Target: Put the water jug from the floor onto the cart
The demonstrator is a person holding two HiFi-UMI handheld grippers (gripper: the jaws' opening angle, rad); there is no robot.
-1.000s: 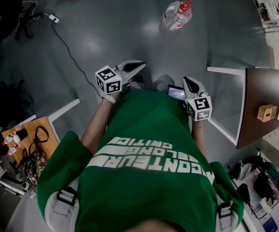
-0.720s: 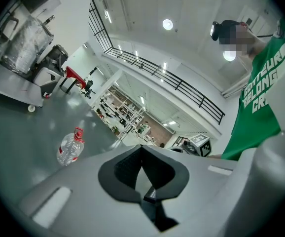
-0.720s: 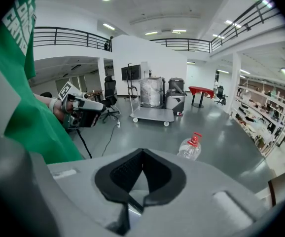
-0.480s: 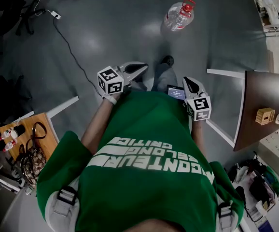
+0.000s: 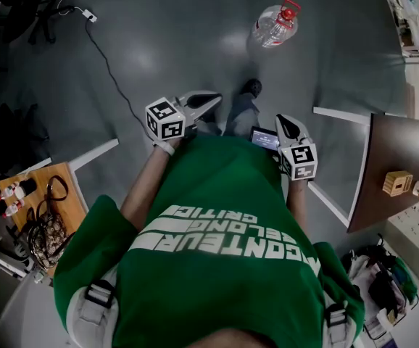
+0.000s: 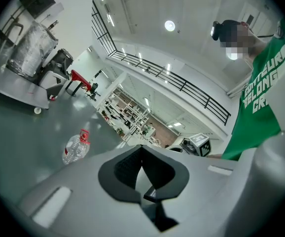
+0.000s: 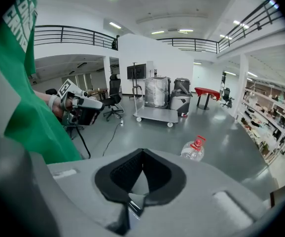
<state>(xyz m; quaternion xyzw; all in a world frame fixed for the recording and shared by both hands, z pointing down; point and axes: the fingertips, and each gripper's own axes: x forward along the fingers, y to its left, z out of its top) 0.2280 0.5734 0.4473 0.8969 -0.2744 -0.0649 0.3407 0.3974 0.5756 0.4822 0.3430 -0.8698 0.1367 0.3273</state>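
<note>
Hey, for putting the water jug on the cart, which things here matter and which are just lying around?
For the job:
- water jug, on the floor
- cart
- left gripper and right gripper, both shut and empty

Lying about:
- cable on the floor
- wooden box on the brown table
- dark bag

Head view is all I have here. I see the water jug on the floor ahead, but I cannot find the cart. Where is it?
Observer: The right gripper view shows the cart, a low wheeled platform, beyond the water jug.
Operator: Is its deck free?
Observer: Partly; a plastic-wrapped load stands on it.
Operator: Are the hand-held grippers empty?
Observer: Yes; the left hand-held gripper and the right hand-held gripper have jaws together, nothing between.
</note>
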